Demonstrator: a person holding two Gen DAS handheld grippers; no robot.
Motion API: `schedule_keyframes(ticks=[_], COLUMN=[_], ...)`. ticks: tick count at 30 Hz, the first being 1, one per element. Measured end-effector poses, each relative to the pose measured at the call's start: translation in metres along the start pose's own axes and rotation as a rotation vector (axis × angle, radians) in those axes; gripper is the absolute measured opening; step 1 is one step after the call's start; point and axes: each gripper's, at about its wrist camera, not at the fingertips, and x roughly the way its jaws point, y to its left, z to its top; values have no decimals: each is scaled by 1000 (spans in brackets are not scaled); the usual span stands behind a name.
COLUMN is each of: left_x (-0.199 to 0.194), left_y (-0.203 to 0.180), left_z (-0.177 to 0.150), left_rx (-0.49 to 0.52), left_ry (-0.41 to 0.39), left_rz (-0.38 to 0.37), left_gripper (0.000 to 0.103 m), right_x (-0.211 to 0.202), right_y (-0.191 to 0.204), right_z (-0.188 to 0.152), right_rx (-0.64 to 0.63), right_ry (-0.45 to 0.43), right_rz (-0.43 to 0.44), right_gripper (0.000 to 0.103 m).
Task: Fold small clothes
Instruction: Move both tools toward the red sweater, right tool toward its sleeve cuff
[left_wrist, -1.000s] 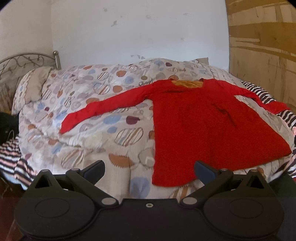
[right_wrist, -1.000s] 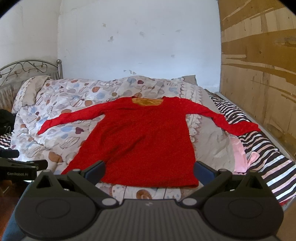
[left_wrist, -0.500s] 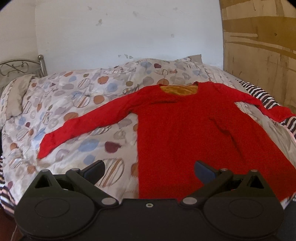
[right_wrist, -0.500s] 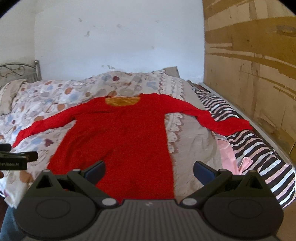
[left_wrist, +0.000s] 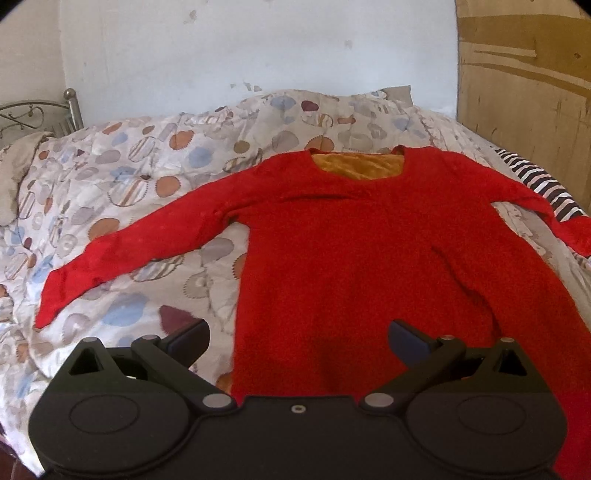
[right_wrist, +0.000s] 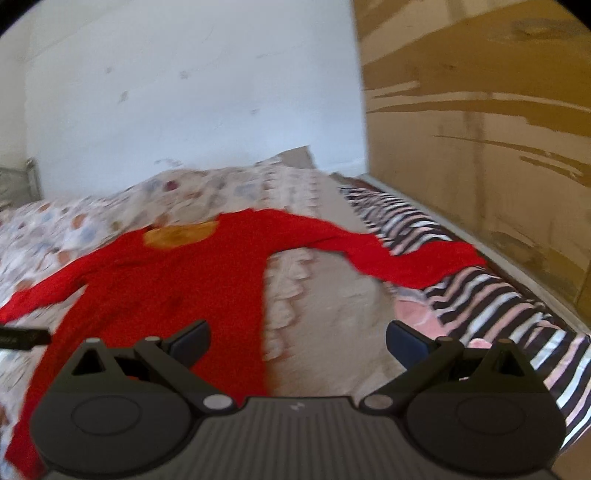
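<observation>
Red top (left_wrist: 351, 266): matt, napped cloth; mustard lining (left_wrist: 356, 166) looks fleecy. Quilt (left_wrist: 147, 166): soft, crumpled printed cloth. Striped sheet (right_wrist: 498, 314): smooth cloth. Headboard (left_wrist: 37, 114): dull grey metal. Wall panel (right_wrist: 480, 129): rough, scuffed wood. Left tool (left_wrist: 297, 341) and right tool (right_wrist: 297, 341): matt black plastic, small metal pivots.

Red long-sleeved top (left_wrist: 362, 258), spread flat and front-up on the spotted quilt (left_wrist: 122, 177) of the bed. Both sleeves stretched out sideways, one across the quilt's spots, the other reaching onto the striped blanket (right_wrist: 491, 295) at the quilt's edge. Wide neckline showing orange-yellow lining. Hem nearest the quilt's near edge. Unfolded, a few creases.
</observation>
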Motion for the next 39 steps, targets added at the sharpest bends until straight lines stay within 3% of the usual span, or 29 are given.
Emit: schedule_keyframes(ticks=[5,11,15,19,23,27,33,37,39], left_x=[31,63,79,96,107,106,105,107,108], left_y=[-4,-4,-5,-5,-3,-4,-8,-5,-3], left_z=[6,14,17,15,5,-9,-33,-33,-33], left_rx=[0,-8,-13,-34,-50,-26,-10,-28,-38], left_ry=[11,19,23,44,50,-27,-167,-162,-163], left_rz=[1,18,24,23,18,20,30,11,1], left_gripper=[102,102,102,102,103,103,103,103,103], right_x=[26,54,79,110,139,162,193,216,225], right_y=[-29,-54,-64,-75,-99,-130,-180,-208,-213], right_z=[7,23,38,51,57,59,57,53,55], right_rx=[49,83,31,12,88,189,404,534,536], right_ry=[-25,-67,-54,14,64,77,39,37,19], right_rz=[-29,12,0,-43,-82,-68,-158,-177,-213], right_gripper=[103,103,103,103,103,103,102,89,83])
